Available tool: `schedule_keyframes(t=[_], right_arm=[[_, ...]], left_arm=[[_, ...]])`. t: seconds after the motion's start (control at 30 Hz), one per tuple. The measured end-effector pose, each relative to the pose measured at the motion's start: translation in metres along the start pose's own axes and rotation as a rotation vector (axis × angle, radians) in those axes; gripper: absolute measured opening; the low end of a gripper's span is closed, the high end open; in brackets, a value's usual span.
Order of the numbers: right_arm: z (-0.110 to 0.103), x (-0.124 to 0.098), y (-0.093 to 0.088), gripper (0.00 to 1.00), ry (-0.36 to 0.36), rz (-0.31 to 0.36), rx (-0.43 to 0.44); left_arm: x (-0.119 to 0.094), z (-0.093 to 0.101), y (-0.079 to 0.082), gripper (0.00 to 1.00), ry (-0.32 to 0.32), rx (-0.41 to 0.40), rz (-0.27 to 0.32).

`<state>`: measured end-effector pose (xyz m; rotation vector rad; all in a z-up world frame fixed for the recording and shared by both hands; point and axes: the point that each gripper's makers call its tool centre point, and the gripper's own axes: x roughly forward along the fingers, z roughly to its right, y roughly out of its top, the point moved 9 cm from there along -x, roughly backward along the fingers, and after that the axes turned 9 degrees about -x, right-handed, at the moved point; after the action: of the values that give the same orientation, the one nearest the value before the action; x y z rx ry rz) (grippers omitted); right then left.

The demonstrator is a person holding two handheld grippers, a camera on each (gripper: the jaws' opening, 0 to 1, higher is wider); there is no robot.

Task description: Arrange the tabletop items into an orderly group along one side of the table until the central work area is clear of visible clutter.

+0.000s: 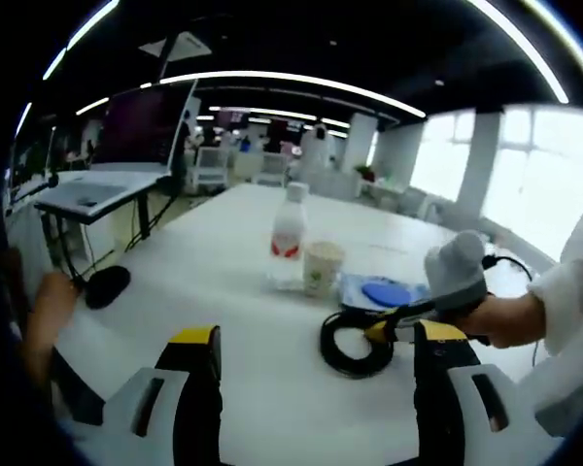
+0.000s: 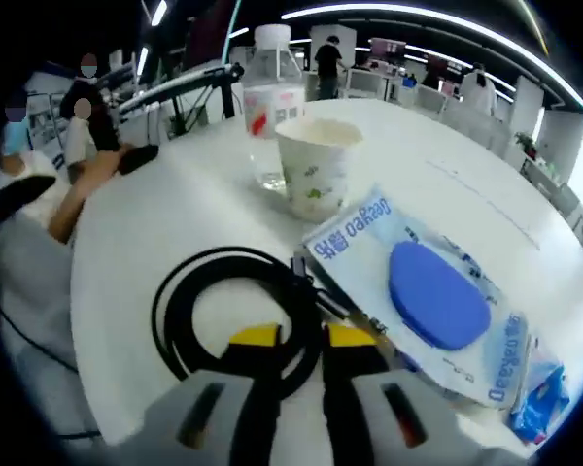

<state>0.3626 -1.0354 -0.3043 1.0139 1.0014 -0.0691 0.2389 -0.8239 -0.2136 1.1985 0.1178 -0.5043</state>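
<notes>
monitor [image 1: 144, 124]: dark screen on a stand, 10 o'clock in left gripper view
side desk [image 1: 92, 191]: pale top under the monitor, 9 o'clock
windows [image 1: 525, 165]: bright panes, 2 o'clock
ceiling lights [image 1: 301, 87]: long white strips curving across, 12 o'clock
pillar [image 1: 358, 142]: white, far end of the room, 1 o'clock
people [image 2: 325, 58]: standing far off at 12 o'clock in right gripper view, too small for detail
office chairs [image 1: 210, 167]: pale, far back, 11 o'clock
</notes>
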Motion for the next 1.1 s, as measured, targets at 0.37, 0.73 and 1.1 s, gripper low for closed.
schedule_keyframes(t=[0.37,0.73,1.1], right_arm=[[0.01,-0.007,-0.007,0.02,0.082,-0.034,0.185],[0.027,-0.052,-0.013,0.0,0.097,0.112,0.363],[0.066,-0.119,-0.024,0.0,0.029,0.254,0.523]], left_arm=[[0.0,-0.002,0.0,0.76,0.007,-0.005,0.003],[0.002,-0.001,-0.002,0.76,0.007,0.009,-0.021],[0.004,0.003,-0.006,0.75,-0.003,0.022,-0.057]])
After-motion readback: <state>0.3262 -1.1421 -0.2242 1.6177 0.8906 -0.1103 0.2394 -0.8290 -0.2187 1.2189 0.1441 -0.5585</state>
